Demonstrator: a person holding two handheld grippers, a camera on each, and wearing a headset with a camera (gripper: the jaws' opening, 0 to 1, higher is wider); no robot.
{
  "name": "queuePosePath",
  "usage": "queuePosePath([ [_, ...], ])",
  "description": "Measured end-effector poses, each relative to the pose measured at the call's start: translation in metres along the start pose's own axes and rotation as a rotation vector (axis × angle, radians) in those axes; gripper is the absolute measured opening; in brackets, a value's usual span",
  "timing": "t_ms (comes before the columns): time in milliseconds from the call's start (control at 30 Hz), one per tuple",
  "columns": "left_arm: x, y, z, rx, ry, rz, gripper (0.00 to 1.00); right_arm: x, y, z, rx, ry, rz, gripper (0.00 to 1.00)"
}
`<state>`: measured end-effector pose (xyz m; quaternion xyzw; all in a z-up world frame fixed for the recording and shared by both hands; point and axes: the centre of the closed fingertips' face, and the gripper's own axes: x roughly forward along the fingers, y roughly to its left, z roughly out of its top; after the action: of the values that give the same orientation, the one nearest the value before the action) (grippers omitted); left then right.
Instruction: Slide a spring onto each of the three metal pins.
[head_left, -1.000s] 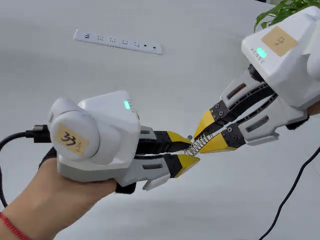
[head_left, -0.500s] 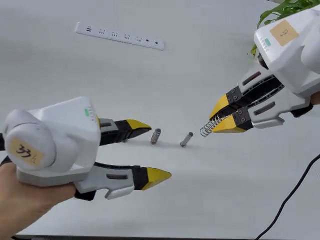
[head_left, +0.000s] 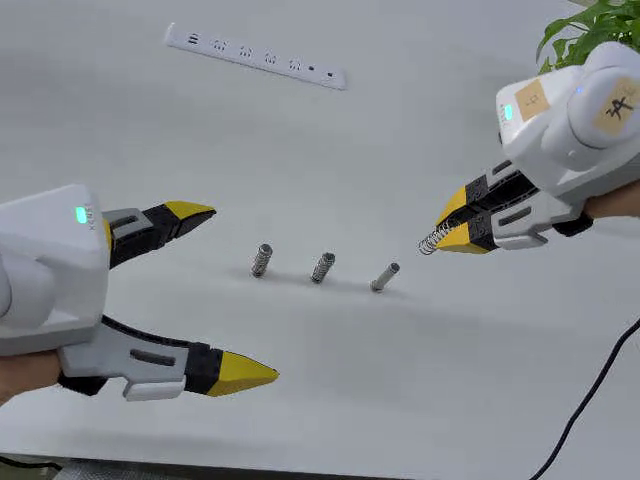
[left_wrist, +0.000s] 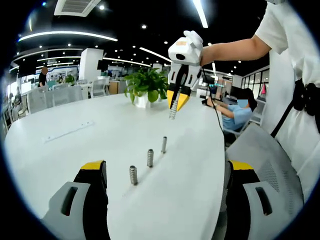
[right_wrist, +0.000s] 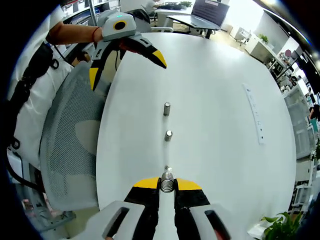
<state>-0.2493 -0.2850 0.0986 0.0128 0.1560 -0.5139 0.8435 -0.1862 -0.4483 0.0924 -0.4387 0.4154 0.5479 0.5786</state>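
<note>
One pin (head_left: 385, 276) is bare: the right tool (head_left: 441, 236), clamped on a spring (head_left: 431, 244), should line it up squarely overhead (left tool (head_left: 245, 292) gapes, idle).

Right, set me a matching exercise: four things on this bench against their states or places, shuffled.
Things:
1. left gripper
2. right gripper
3. pin nearest the right gripper
4. power strip

States or places:
A. bare, nothing on it
B. shut on a spring
C. open, holding nothing
D. lying at the far side of the table

Pairs: 1-C, 2-B, 3-A, 4-D
</note>
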Motion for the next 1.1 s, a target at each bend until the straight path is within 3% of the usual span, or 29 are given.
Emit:
queuePosePath([
  [67,-0.002,0.001,-0.001,-0.04,-0.01,-0.001,0.99,0.008,-0.002,-0.001,-0.002,0.008,0.003,0.07],
  [233,-0.002,0.006,-0.01,-0.023,0.017,0.017,0.99,0.023,-0.005,-0.003,0.031,0.015,0.016,0.07],
  [400,-0.004,0.01,-0.012,-0.04,0.009,0.028,0.99,0.032,-0.002,-0.002,0.038,0.021,0.035,0.07],
  [767,-0.004,0.013,-0.01,-0.056,-0.011,0.029,0.99,0.044,-0.003,-0.007,0.042,0.037,0.062,0.07],
  [1100,-0.002,0.009,-0.012,-0.068,-0.013,0.02,0.99,0.049,-0.004,-0.009,0.036,0.051,0.074,0.07],
])
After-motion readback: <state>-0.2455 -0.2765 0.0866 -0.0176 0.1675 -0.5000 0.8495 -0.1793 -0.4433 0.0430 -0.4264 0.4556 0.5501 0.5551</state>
